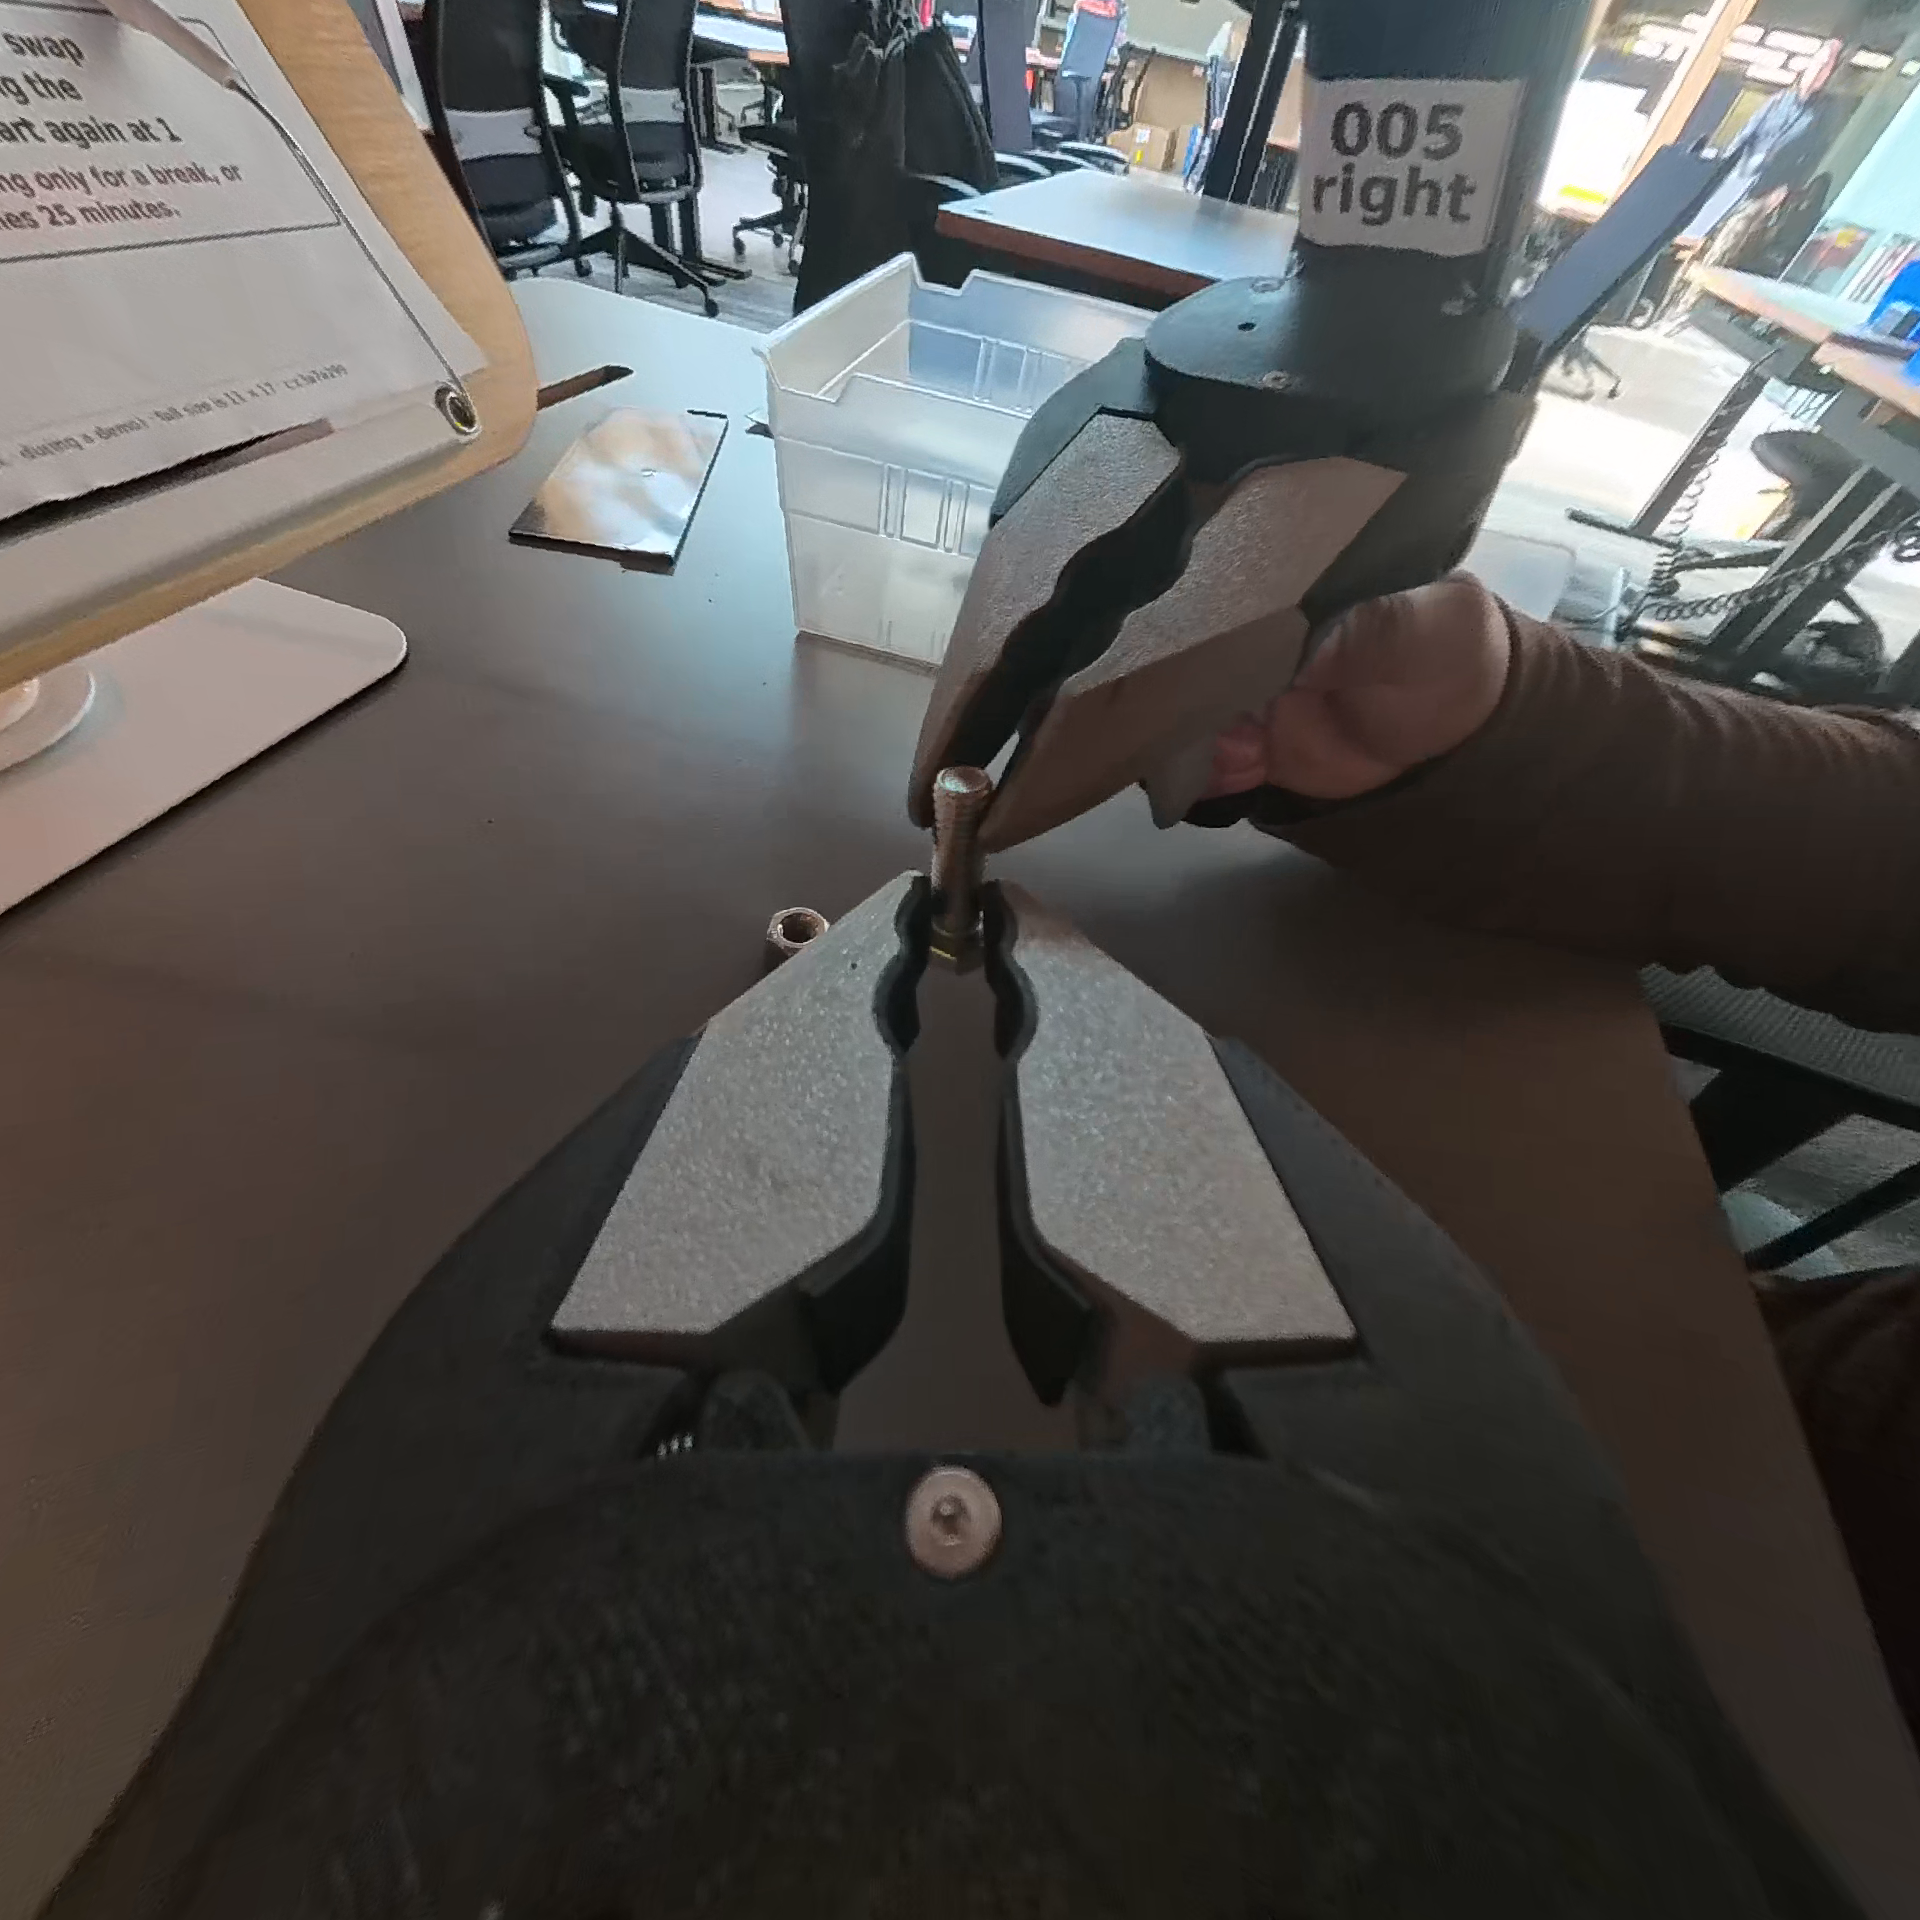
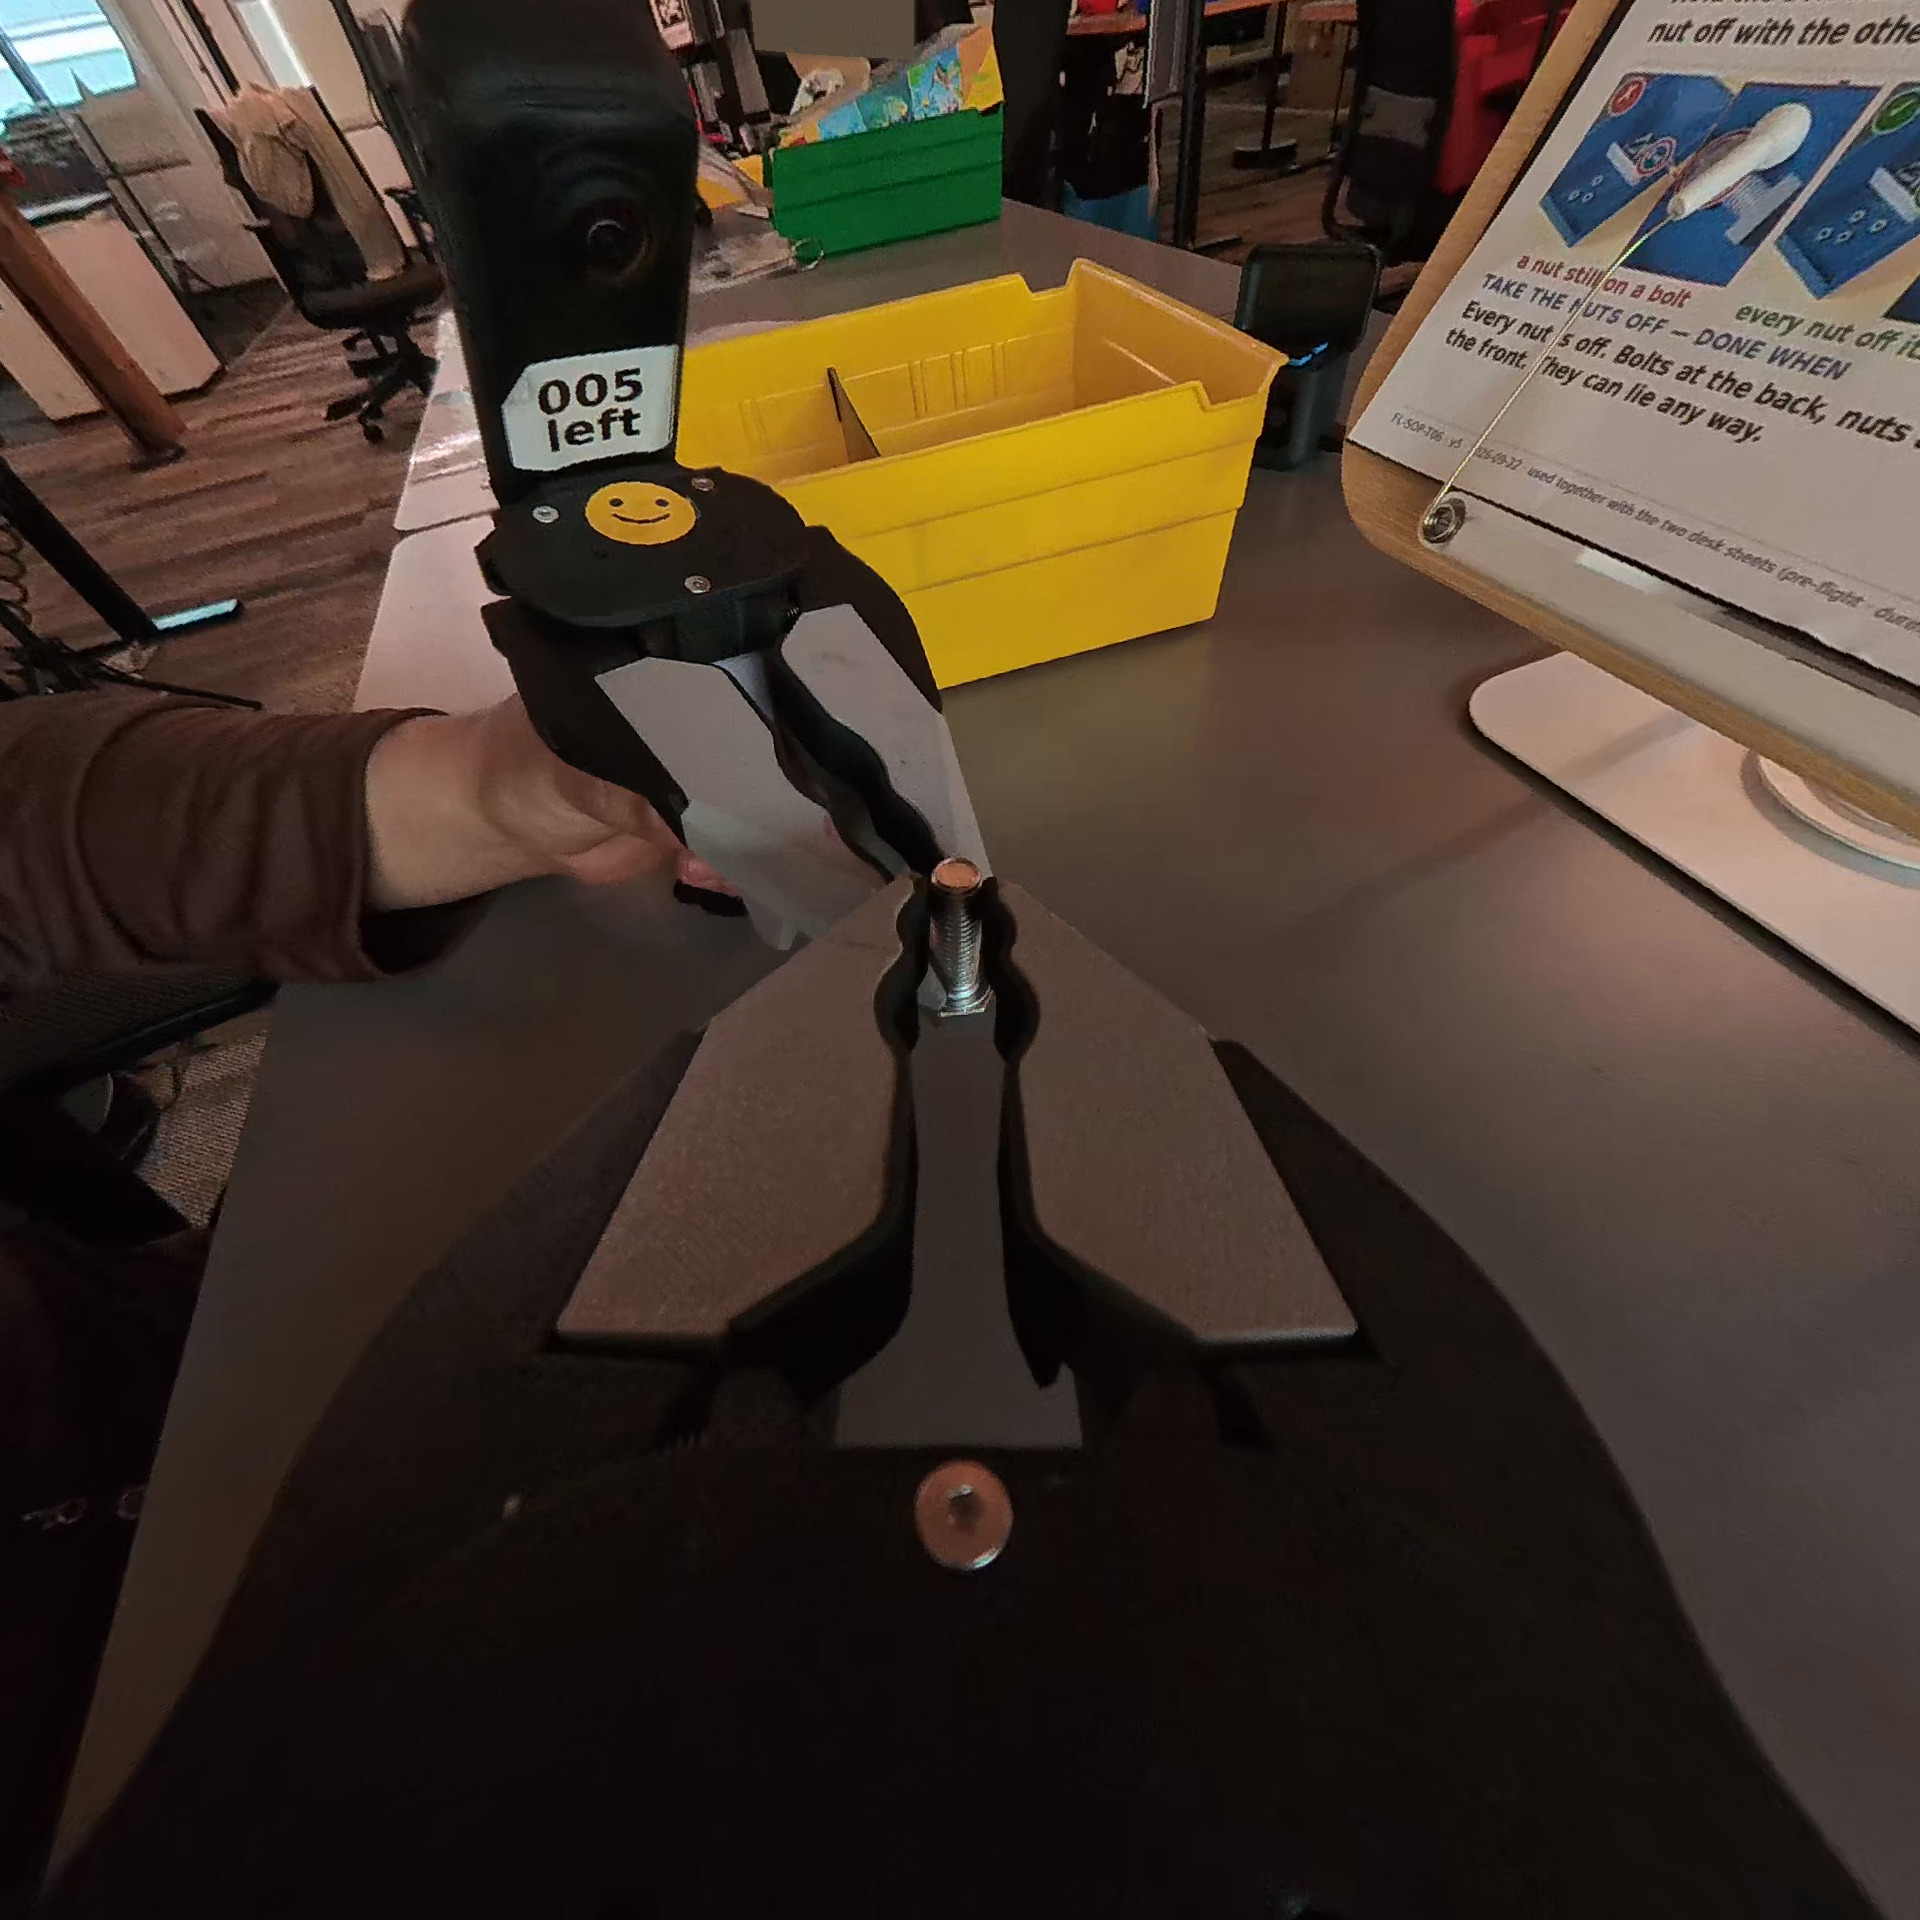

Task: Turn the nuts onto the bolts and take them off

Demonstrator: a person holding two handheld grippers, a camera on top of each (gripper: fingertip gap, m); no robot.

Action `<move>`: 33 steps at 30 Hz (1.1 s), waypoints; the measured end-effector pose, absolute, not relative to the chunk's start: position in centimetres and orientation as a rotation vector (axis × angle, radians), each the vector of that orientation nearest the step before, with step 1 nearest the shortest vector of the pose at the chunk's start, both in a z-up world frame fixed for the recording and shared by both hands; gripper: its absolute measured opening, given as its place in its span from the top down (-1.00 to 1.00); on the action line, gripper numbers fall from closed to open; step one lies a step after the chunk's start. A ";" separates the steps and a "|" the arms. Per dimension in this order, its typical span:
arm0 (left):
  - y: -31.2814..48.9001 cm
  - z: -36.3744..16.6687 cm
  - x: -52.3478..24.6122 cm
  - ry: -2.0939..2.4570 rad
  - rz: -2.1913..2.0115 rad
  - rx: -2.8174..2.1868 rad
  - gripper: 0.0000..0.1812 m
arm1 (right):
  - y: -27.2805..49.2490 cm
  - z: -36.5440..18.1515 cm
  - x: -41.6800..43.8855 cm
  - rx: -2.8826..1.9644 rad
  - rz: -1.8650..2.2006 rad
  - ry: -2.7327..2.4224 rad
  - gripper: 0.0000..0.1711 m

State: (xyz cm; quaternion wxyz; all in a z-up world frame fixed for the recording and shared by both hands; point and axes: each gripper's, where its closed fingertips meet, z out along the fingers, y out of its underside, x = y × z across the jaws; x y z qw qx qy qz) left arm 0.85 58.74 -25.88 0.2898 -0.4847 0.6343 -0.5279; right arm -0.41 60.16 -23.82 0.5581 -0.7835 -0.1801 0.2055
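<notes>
Bolt [image 1: 951, 831] stands upright at the centre of the left wrist view, above the dark counter [image 1: 520, 831], shared between both tools. The left gripper [image 1: 954, 925] has its fingers clamped on the hex head at the bottom; the right gripper [image 1: 961, 805], reaching down from the upper right of the frame, has its fingers pinched on the threaded upper end. No nut sits on the shank. One loose nut [image 1: 795, 925] lies on the counter just left of the left gripper's tips. By the look of it, the step in hand is a handover or a steadying of the bare bolt. The next move likely calls for one gripper to let go, fetch the nut, and start it squarely on the thread.
</notes>
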 end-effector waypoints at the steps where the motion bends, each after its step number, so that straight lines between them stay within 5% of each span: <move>1: 58.8 -25.9 0.8 1.695 -1.398 -1.289 0.91 | 60.2 -23.8 -0.5 -1.846 0.482 -0.426 0.94; 8: 60.0 -25.9 0.8 1.655 -1.366 -1.298 0.92 | 60.0 -22.4 1.7 -1.781 0.485 -0.333 0.83; 13: 60.5 -26.1 0.9 1.649 -1.362 -1.313 0.92 | 60.8 -28.7 5.3 -2.100 0.346 -0.233 0.68; 33: 60.2 -26.3 1.2 1.671 -1.279 -1.288 0.91 | 61.4 -33.5 6.8 -2.314 0.071 -0.152 0.83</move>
